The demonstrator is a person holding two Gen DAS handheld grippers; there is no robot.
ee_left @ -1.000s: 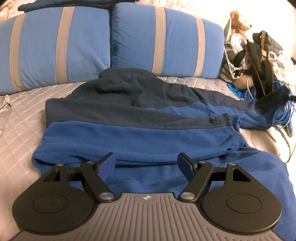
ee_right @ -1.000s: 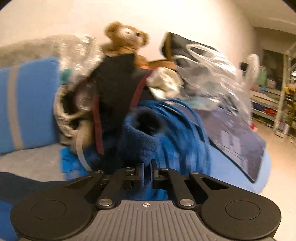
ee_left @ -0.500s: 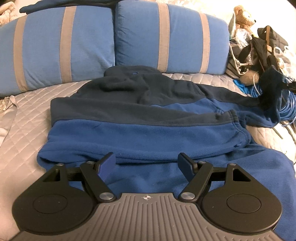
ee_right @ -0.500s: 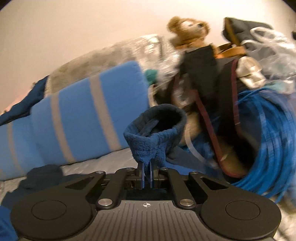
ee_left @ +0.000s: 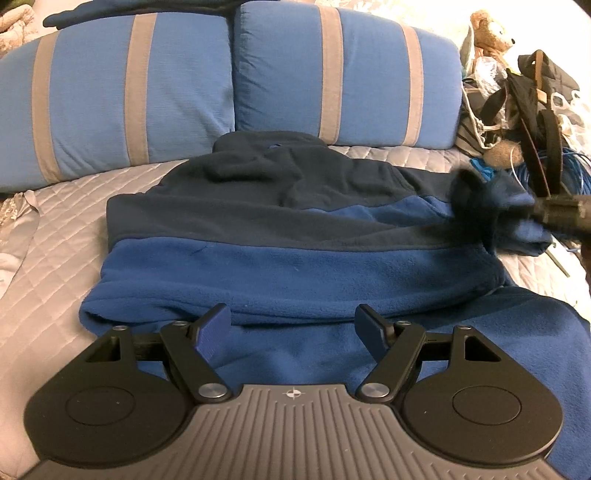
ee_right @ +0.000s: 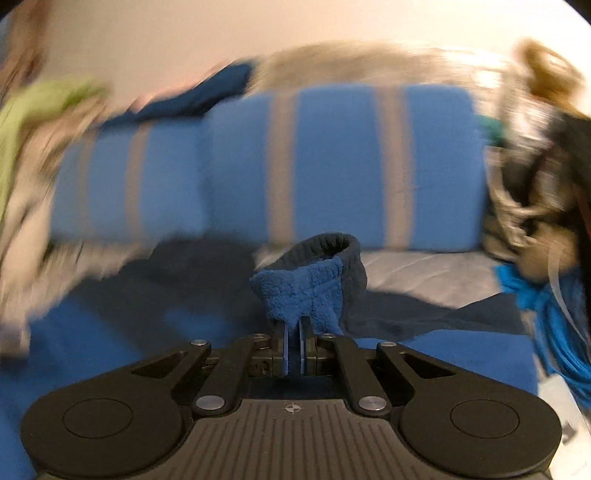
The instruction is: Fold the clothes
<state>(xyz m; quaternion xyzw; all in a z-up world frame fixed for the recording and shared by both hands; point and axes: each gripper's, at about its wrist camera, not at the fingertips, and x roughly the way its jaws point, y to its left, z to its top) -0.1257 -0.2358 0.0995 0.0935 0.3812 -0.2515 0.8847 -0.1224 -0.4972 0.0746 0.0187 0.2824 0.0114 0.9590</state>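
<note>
Your fleece jacket [ee_left: 295, 258], navy on top and royal blue below, lies spread across the quilted bed [ee_left: 48, 258], its collar toward the 2 striped pillows [ee_left: 229, 81] at 12 o'clock. Your left gripper [ee_left: 293, 328] hovers over the blue hem at 6 o'clock, fingers spread wide with nothing between them. Your right gripper [ee_right: 293, 341] is clamped tight on the sleeve cuff [ee_right: 314, 284], which stands up above the pads with its navy ribbed rim open. From the left view, that cuff is a dark blur at 3 o'clock, lifted over the jacket's right shoulder. A teddy bear [ee_left: 491, 29] and clutter sit at 2 o'clock.
</note>
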